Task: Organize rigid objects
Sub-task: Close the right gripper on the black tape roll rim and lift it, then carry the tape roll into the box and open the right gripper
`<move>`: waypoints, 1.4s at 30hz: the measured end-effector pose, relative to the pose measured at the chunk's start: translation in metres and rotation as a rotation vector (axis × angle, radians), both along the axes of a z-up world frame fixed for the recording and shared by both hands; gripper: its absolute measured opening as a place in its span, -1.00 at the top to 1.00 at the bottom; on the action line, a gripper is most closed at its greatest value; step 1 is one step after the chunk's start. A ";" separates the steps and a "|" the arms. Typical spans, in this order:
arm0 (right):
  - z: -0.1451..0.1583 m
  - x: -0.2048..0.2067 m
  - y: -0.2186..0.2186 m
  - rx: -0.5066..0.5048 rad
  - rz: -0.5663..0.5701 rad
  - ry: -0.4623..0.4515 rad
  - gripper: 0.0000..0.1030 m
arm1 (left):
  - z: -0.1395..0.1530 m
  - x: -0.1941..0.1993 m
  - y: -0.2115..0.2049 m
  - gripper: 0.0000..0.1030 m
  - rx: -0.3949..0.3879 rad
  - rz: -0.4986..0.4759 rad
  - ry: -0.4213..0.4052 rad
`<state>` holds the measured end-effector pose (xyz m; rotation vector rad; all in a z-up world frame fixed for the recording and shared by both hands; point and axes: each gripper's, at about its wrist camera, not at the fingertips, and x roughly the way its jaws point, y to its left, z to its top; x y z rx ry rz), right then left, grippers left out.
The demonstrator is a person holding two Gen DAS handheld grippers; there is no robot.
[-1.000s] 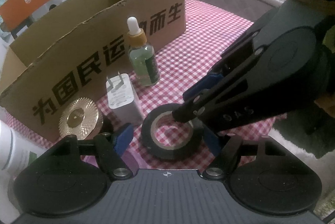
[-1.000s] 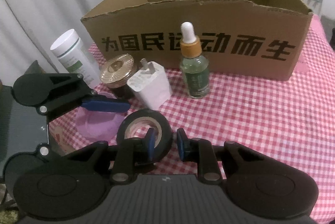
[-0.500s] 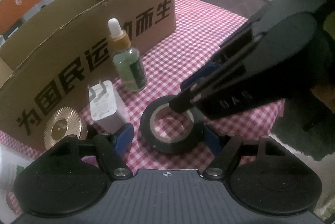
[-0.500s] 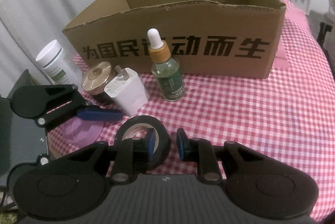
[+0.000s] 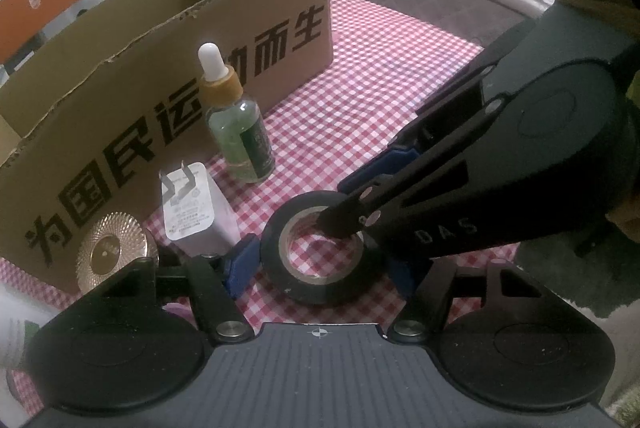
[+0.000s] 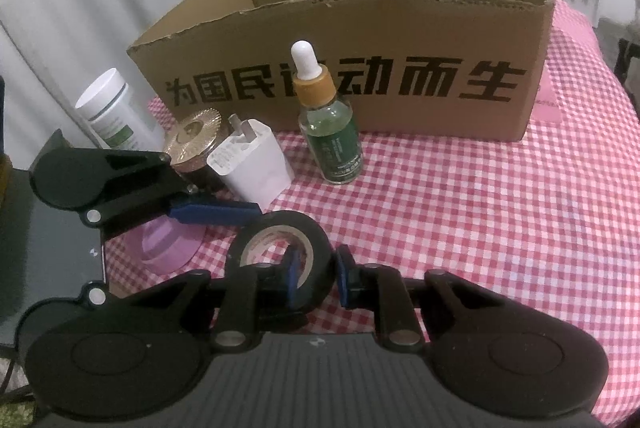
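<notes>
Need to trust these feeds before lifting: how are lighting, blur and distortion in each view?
Left wrist: dim, bluish, grainy; fisheye bends the cardboard box; black tape roll readable. Right wrist: brighter, sharper; box lettering crisp, edges curved, corners vignetted.

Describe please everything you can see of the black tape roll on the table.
The black tape roll is a ring of glossy black tape on a pale cardboard core, lying flat on the red-and-white checked tablecloth. The cloth shows through its hole. The right hand-held gripper is shut on its wall, one finger inside the hole, one outside. The left hand-held gripper straddles the roll; its jaws have just been closing. The white charger stands beside it, apart.
</notes>
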<state>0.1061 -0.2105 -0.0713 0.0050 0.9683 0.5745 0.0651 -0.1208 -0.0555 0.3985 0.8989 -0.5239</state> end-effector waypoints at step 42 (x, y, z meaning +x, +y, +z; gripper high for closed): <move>0.088 0.192 0.091 0.100 0.131 0.172 0.62 | 0.071 0.183 0.104 -0.30 -0.071 0.242 0.227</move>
